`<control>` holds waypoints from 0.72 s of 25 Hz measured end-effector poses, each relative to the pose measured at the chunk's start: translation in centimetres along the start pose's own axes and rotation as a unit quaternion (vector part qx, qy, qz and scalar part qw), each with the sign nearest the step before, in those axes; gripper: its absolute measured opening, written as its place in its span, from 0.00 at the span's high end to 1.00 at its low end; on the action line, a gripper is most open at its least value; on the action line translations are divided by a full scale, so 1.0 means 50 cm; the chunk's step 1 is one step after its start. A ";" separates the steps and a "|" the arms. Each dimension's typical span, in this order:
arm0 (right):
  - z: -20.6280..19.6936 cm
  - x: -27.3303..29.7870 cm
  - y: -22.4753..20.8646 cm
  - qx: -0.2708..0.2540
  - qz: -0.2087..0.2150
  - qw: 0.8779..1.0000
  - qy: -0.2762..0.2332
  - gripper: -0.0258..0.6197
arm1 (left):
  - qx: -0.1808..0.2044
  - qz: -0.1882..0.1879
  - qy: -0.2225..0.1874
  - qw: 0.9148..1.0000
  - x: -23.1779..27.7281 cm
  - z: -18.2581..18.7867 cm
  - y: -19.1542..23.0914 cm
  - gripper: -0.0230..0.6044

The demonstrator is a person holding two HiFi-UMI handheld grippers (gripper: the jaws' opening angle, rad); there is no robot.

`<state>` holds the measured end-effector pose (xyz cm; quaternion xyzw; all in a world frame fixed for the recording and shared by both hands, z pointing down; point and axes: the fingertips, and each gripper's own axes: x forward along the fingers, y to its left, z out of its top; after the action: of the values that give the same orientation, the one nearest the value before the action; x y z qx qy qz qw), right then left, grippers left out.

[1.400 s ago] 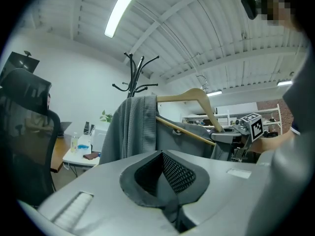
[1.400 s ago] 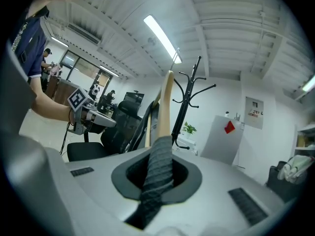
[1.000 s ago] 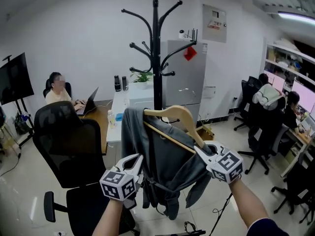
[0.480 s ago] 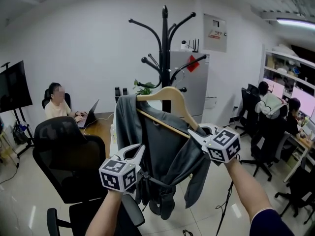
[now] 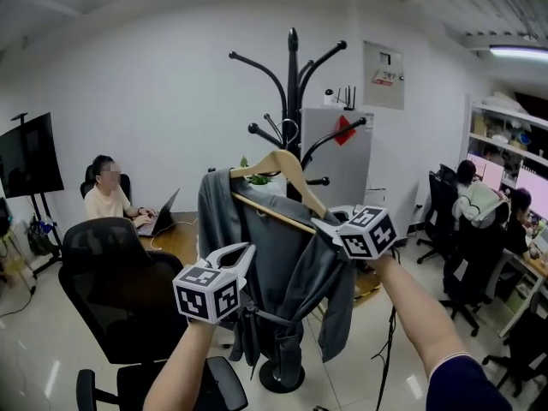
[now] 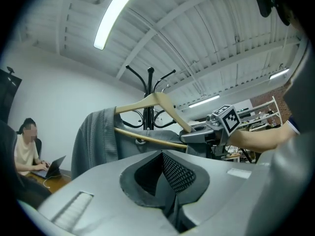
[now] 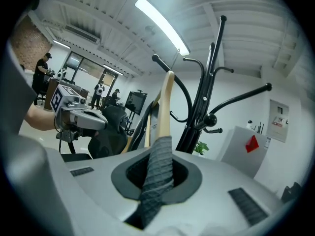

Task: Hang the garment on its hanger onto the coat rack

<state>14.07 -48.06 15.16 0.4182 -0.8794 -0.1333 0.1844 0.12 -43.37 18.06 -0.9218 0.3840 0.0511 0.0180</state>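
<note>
Jaws clamped on garment (image 7: pixel 156 171), both sides

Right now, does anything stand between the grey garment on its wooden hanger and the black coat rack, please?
Nothing visible does: the wooden hanger with the grey garment is held right in front of the black coat rack.

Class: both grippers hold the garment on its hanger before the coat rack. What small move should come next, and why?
Probably raise the hanger and ease it forward until its hook clears an arm of the coat rack. The hook seems to sit before the pole, on no arm yet, while the left gripper and right gripper are shut on the garment.
</note>
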 end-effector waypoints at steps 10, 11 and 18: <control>-0.088 0.097 -0.023 0.010 0.017 0.999 0.036 0.92 | 0.002 0.018 0.013 1.000 0.012 -0.040 0.024 0.96; -0.095 0.103 -0.023 0.011 0.018 0.999 0.038 0.92 | 0.003 0.020 0.015 1.000 0.012 -0.046 0.028 0.96; -0.151 0.126 -0.028 0.042 0.027 0.998 0.046 0.92 | -0.012 0.029 0.025 0.999 0.010 -0.090 0.041 0.96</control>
<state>14.63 -54.47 22.71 0.4071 -0.8859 -0.0713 0.2104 -0.63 -45.50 22.47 -0.9113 0.4104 0.0334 -0.0045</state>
